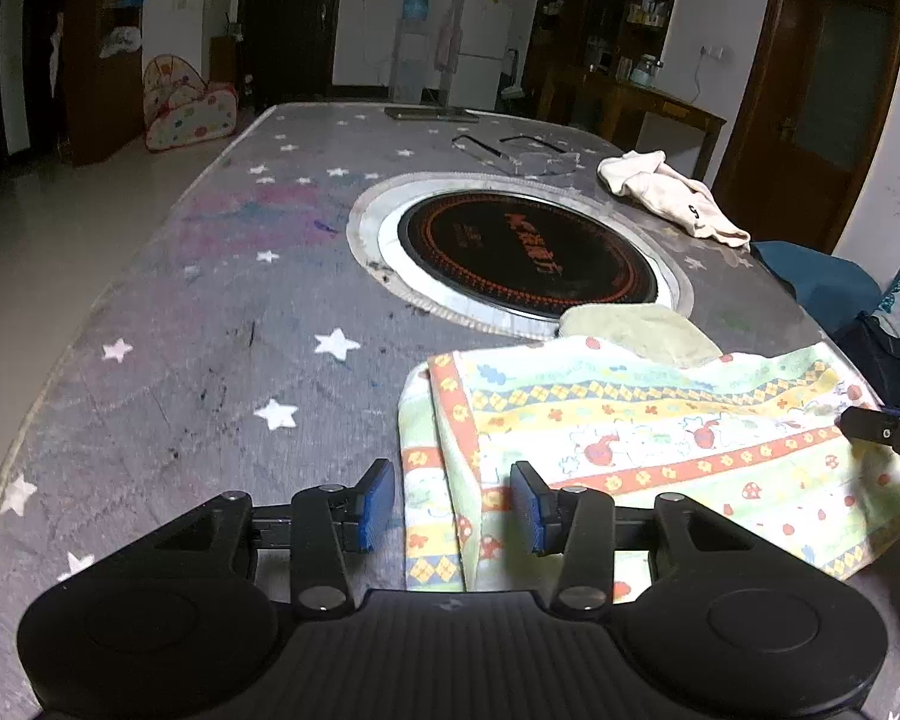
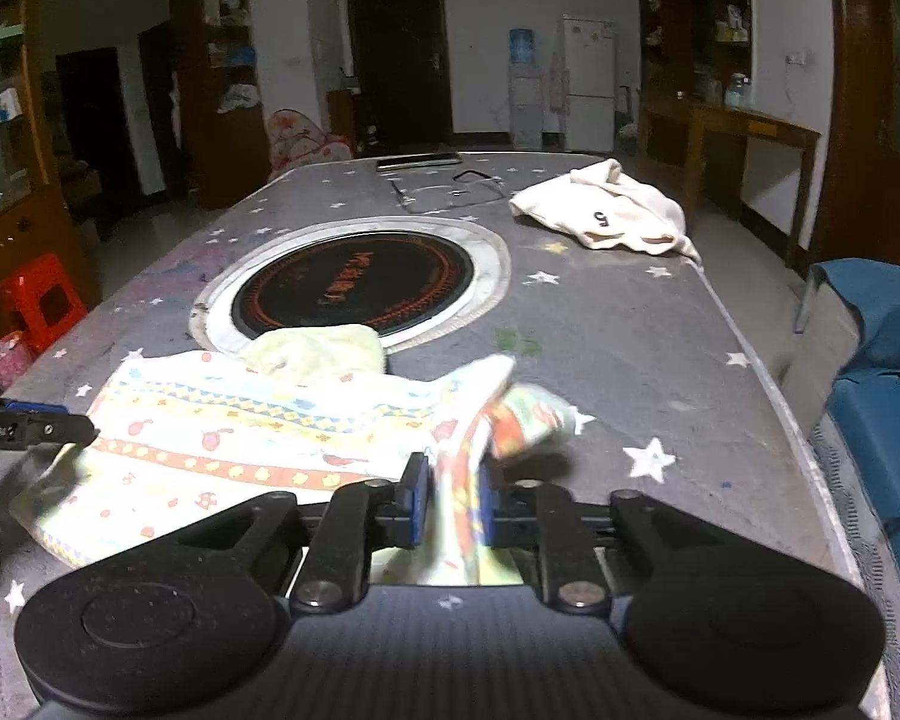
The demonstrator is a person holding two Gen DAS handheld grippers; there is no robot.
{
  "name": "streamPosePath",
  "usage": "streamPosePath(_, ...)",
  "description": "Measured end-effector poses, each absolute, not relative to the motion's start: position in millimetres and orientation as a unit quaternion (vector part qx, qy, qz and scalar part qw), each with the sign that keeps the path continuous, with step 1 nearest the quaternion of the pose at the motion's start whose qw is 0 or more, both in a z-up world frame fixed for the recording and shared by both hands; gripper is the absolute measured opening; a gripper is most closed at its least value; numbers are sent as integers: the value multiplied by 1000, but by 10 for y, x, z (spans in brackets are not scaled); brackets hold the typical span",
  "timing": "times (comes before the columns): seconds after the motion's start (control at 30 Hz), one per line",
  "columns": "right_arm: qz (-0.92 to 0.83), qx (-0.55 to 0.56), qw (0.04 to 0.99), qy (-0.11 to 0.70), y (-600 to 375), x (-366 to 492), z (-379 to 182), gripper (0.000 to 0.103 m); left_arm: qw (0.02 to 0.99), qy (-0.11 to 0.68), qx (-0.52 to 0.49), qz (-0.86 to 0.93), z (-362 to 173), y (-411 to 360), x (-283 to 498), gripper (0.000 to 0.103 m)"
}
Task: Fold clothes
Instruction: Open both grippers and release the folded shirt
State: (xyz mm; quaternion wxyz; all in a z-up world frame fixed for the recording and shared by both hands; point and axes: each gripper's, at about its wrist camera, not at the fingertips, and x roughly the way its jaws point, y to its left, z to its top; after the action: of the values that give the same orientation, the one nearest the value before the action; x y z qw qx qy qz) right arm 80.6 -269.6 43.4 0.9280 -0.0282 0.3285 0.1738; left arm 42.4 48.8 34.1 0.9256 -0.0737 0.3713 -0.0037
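A patterned cloth with orange, yellow and green stripes [image 1: 630,438] lies on the near part of the grey star-print table [image 1: 210,312]. My left gripper [image 1: 453,504] is open, its blue pads either side of the cloth's left edge. My right gripper [image 2: 455,501] is shut on the cloth's right end [image 2: 459,480], which is bunched and lifted; the rest of the cloth shows in the right wrist view [image 2: 240,444]. The right gripper's tip shows in the left wrist view [image 1: 882,432]. A pale green cloth [image 1: 630,330] lies partly under the patterned one.
A round black induction hob [image 1: 522,252] is set in the table's middle. A white garment marked 5 [image 1: 672,195] lies at the far right. A flat dark object [image 1: 429,114] sits at the far edge. A blue chair [image 2: 882,360] stands to the right, a red stool [image 2: 39,300] to the left.
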Motion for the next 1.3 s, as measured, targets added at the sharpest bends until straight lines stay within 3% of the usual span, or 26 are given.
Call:
streamPosePath(0.13,168,-39,931,322,-2660,745,490,33,923,376,-80,-7,307,495,434,41)
streamPosePath(0.17,170,-46,932,318,-2630,706,517,35,922,378,-84,-12,302,496,437,34)
streamPosePath(0.33,236,-98,920,297,-2319,488,613,36,923,375,-87,-21,317,490,425,26)
streamPosePath(0.47,302,-126,898,293,-1983,327,610,37,922,377,-93,-19,324,518,418,26)
streamPosePath(0.67,378,-184,860,289,-1480,77,477,38,920,378,-101,-17,360,580,402,27)
streamPosePath(0.83,404,-191,845,293,-1258,33,407,38,920,376,-109,-9,381,643,377,36)
streamPosePath(1.2,433,-264,818,270,-739,-70,197,39,919,371,-134,-4,427,758,338,44)
streamPosePath(1.27,430,-279,818,262,-689,-97,157,36,918,371,-143,-4,431,777,340,46)
streamPosePath(1.3,428,-285,819,256,-671,-111,142,26,917,371,-146,-5,432,782,338,48)
